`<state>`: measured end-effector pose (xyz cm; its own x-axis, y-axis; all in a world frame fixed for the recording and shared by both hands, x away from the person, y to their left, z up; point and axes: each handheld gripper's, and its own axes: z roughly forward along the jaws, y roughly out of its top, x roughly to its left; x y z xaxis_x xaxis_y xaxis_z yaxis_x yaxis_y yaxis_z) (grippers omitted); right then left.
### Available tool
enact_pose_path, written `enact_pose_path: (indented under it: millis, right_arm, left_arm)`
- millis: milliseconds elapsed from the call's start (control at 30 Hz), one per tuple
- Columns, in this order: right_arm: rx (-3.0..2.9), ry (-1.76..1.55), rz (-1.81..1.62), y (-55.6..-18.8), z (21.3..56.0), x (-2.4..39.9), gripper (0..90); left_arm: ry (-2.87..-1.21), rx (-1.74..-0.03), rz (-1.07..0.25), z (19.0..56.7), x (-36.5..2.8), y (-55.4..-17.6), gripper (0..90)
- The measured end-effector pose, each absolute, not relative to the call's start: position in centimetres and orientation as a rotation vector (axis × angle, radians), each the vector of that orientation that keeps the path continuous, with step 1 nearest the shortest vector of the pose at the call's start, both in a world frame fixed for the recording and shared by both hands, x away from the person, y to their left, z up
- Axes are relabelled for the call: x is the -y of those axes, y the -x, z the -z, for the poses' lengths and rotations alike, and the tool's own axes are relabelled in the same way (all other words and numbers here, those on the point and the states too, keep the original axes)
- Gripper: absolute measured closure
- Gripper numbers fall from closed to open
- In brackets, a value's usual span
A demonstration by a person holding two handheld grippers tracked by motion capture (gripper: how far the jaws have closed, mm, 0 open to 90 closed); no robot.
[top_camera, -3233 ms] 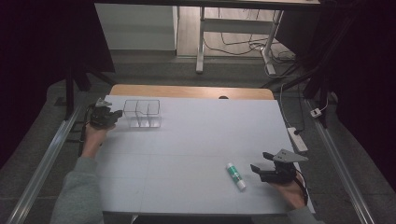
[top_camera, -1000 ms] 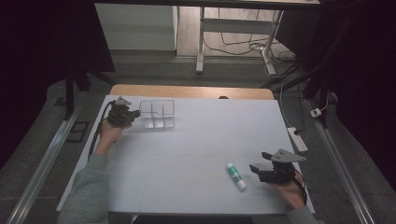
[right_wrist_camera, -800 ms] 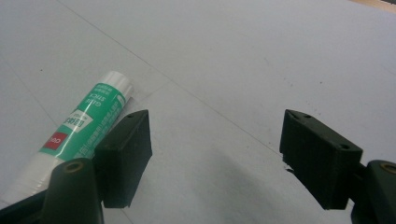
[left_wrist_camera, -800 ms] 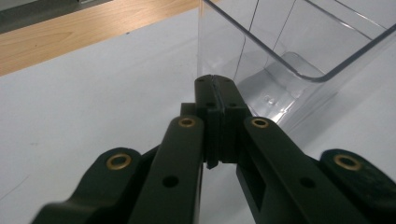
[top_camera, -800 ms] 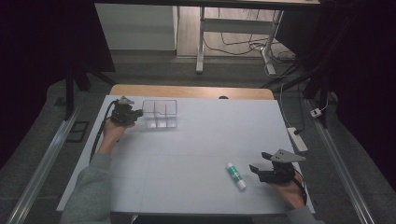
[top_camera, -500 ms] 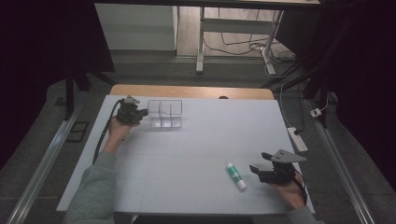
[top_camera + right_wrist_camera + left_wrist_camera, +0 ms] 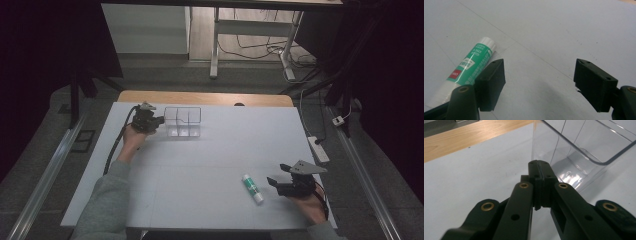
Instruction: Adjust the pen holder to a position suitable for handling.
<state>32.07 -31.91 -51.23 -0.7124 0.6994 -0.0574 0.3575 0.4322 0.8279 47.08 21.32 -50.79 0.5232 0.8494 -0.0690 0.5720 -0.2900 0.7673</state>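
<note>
A clear plastic box (image 7: 182, 121) with inner dividers stands at the back left of the white table (image 7: 210, 155). My left gripper (image 7: 159, 121) is at its left end, shut on the box's near wall. In the left gripper view the jaws meet (image 7: 539, 170) on the edge of the clear box (image 7: 586, 150). A green and white glue stick (image 7: 252, 188) lies at the front right. My right gripper (image 7: 274, 181) rests just right of it, open. In the right gripper view the glue stick (image 7: 474, 60) lies beside the left jaw, outside the open gap (image 7: 539, 82).
A strip of wooden tabletop (image 7: 200, 97) runs behind the white sheet. A white power strip (image 7: 317, 149) lies off the table's right edge. A black cable (image 7: 116, 145) trails from the left gripper along the forearm.
My left gripper and the clear box have slid to the right along the back of the table. The right gripper and the glue stick have stayed put.
</note>
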Motion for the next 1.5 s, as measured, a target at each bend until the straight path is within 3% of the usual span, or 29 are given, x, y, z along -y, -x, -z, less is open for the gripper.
enact_pose_path:
  millis: [733, 1500]
  right_arm:
    - [-2.306, -0.908, -1.161, -32.1, 51.3, 31.9, 25.4]
    - [-2.318, -0.911, -1.153, -32.1, 51.4, 31.8, 25.4]
  left_arm:
    - [-2.032, -1.088, -0.406, 51.1, -18.3, -47.6, 88.7]
    - [-2.067, -1.029, -0.439, 51.4, -15.2, -47.6, 88.3]
